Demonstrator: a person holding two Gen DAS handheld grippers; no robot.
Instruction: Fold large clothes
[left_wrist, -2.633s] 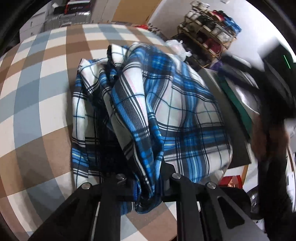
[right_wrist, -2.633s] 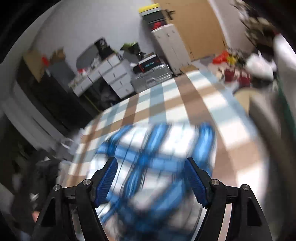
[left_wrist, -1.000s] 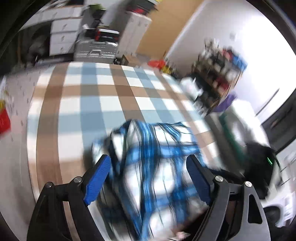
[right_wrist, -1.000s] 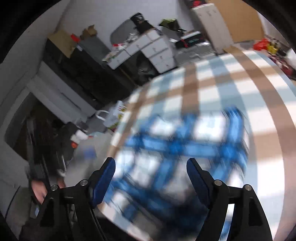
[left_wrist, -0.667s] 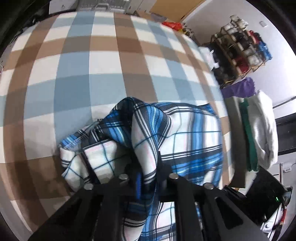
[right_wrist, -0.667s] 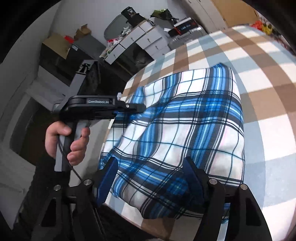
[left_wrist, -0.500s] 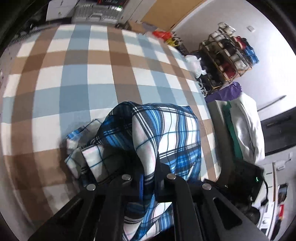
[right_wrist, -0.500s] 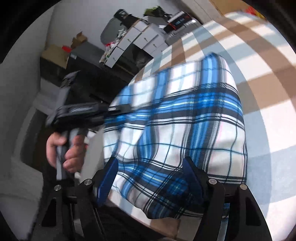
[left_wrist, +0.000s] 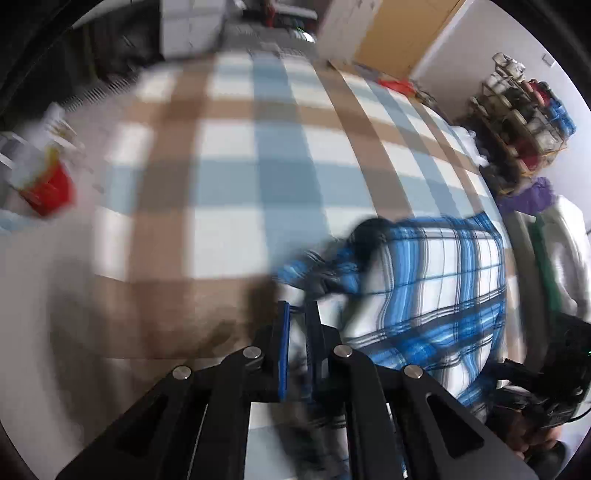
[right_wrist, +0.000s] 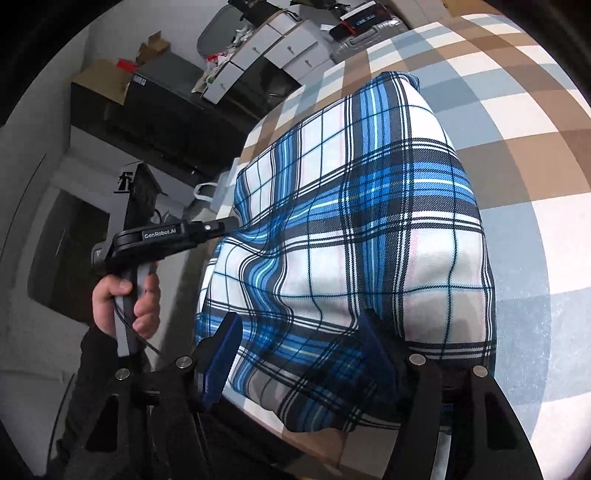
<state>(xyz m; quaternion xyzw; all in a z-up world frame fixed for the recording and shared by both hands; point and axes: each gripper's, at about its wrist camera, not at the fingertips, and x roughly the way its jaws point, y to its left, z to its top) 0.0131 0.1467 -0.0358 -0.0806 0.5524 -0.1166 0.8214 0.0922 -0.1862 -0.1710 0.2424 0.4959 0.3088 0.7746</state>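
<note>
Blue, white and black plaid cloth, a large folded garment (right_wrist: 354, 236), lies on the table under a brown, pale-blue and white checked tablecloth (right_wrist: 517, 122), near the table's front edge and close to you.

Your right gripper (right_wrist: 303, 354) points down at the garment's near end. Its blue-padded jaws stand apart and are closing, with the near hem of the plaid garment bunched between them; the pads sit against the fabric's sides, but you cannot tell from this view that they press on it.

Your left gripper (left_wrist: 298, 347) has its two blue-edged jaws drawn together with only a thin slit between them. In the right wrist view its black tip meets the garment's left edge, where the cloth creases toward it. The left wrist view is blurred, so whether a fold of plaid sits between those jaws is unclear. Your left hand (right_wrist: 125, 299) wraps the black handle, a dark sleeve (right_wrist: 92, 376) below it.

Beyond the table stand grey drawer units (right_wrist: 273, 48) and a wooden rack of shoes (left_wrist: 524, 114). A red container (left_wrist: 48, 184) sits off the table's left side.
</note>
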